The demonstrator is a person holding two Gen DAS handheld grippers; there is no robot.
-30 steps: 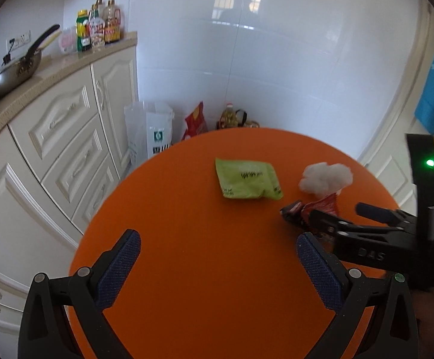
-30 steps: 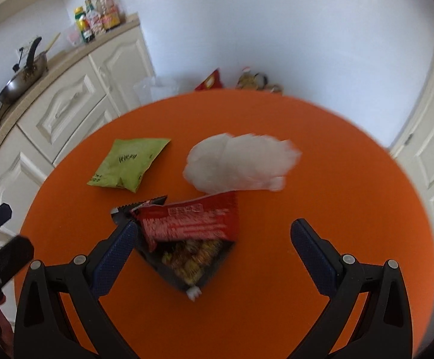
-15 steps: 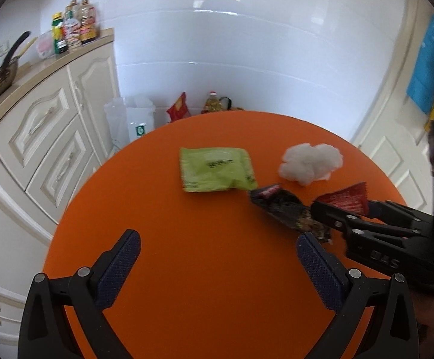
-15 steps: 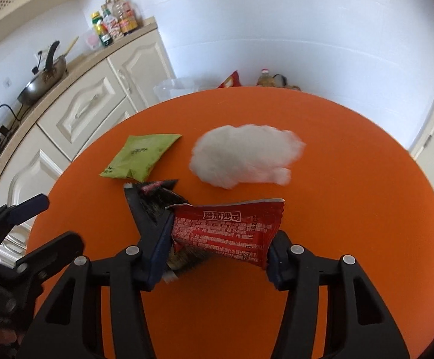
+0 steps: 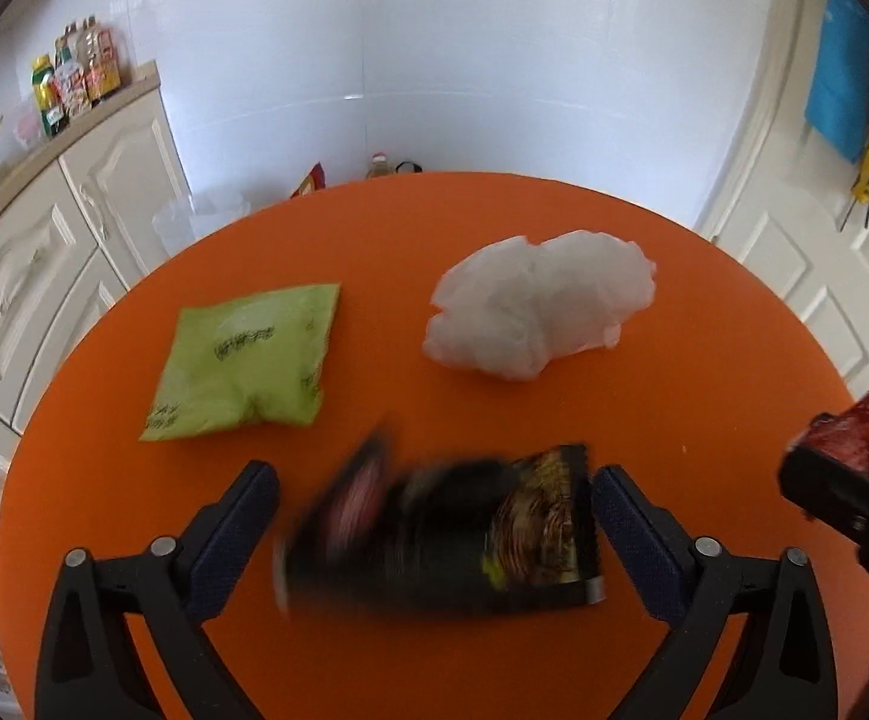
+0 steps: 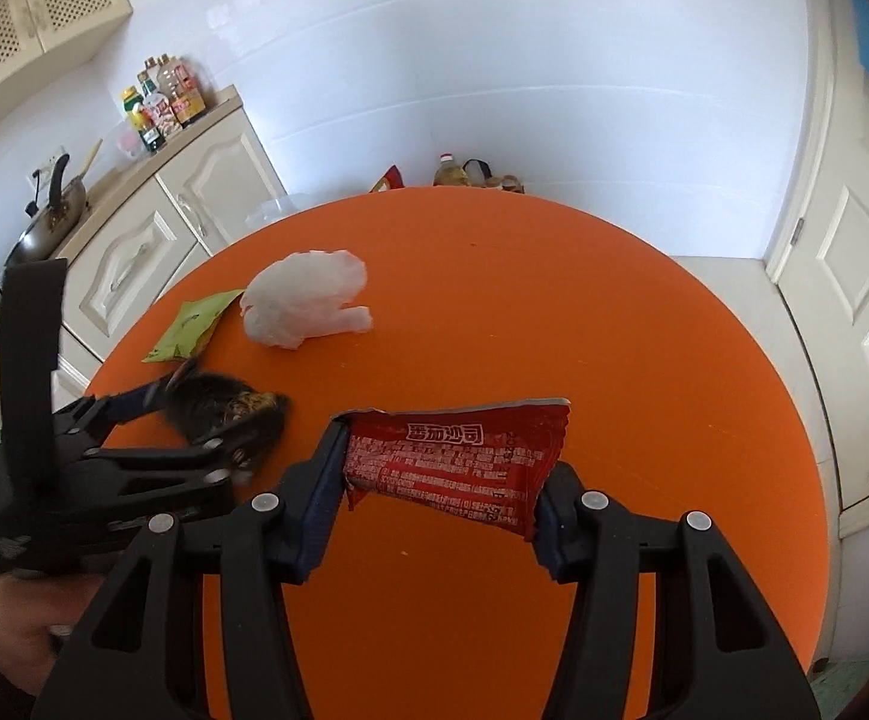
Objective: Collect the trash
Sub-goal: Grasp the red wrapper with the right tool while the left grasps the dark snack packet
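right tool angled down, clamped on red wrapper; left tool apart, closing around dark wrapper

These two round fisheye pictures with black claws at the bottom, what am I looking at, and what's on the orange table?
No robot here: a person holds a hand-operated two-finger gripper in each hand, each carrying a wide-angle camera that looks along its fingers.

Left camera: the left gripper is open around a dark snack wrapper, blurred, with gaps at both pads. Its jaws have just been closing slightly.

Right camera: the right gripper is shut on a red wrapper, held above the orange table.

Lying on the table are also a green packet and a crumpled white plastic bag. Kitchen cabinets stand behind.
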